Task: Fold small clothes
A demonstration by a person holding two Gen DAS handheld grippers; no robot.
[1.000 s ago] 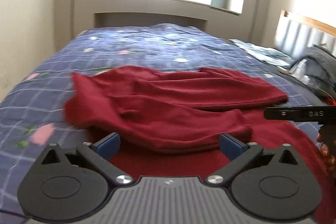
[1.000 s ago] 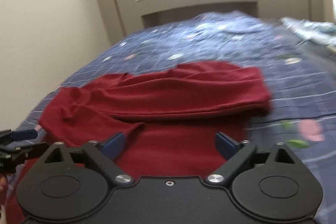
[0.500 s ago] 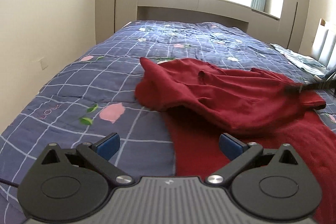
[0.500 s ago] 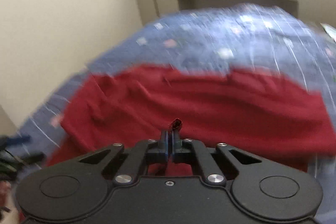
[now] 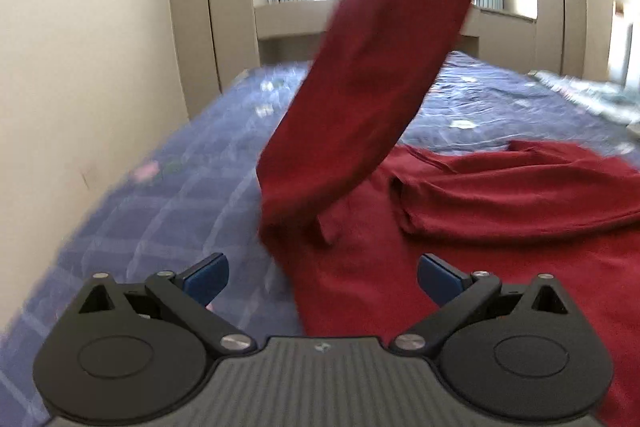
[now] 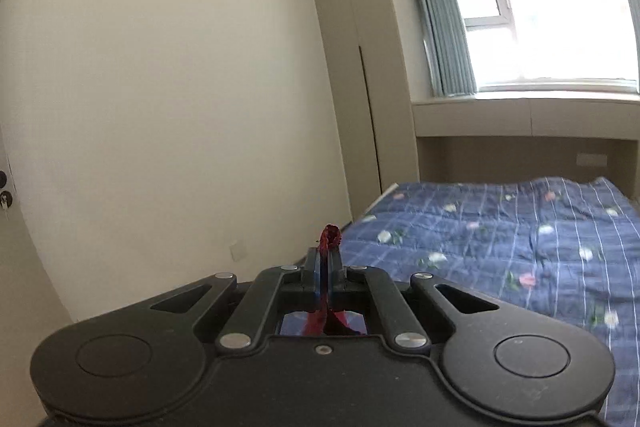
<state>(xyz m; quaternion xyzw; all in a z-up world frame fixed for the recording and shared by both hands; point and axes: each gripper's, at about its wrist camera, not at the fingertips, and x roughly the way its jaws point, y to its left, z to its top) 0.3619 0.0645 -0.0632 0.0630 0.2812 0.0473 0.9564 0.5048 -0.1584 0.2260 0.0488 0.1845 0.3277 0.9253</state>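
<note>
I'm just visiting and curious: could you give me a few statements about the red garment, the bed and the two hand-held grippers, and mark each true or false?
1. The right hand-held gripper is shut on a bit of the red garment. True.
2. The left hand-held gripper is clamped on the garment. False: its jaws stand wide open, holding nothing.
3. One part of the garment is lifted off the bed while the rest lies on it. True.
4. The blue checked quilt is plain white. False: it is blue with a flower print.
</note>
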